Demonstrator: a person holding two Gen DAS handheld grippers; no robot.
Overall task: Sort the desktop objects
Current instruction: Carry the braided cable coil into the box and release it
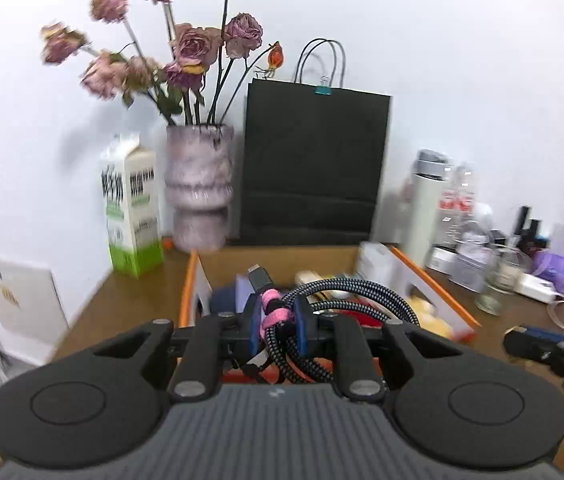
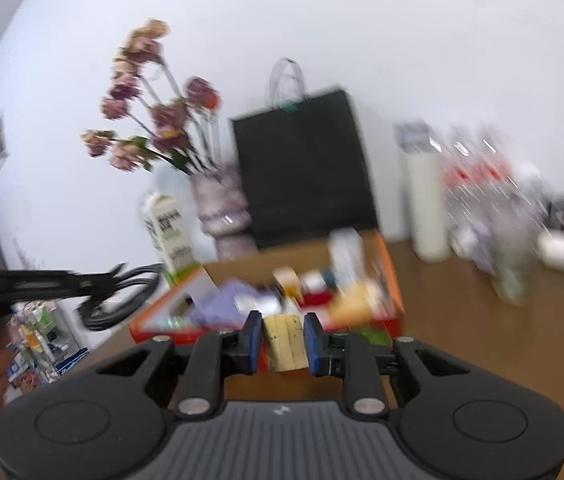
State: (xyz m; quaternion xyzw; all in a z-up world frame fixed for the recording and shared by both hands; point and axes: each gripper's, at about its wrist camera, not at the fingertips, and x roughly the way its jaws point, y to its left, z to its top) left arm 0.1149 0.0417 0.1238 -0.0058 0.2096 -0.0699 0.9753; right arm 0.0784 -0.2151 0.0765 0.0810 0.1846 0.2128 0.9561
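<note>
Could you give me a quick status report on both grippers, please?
Left gripper shut on coiled cable, over the box. Right gripper shut on yellow block, short of the box. Nothing in the way.

you've got a brown wooden desk [image 1: 121, 304] pushed against the wall. sitting on it: a green-and-white milk carton [image 1: 131, 208] just beside a mottled pink ceramic vase [image 1: 198, 184], a black paper bag [image 1: 314, 164], an orange-edged cardboard box [image 1: 189, 280], a white thermos [image 1: 426, 204] and a clear glass jar [image 1: 496, 284].
</note>
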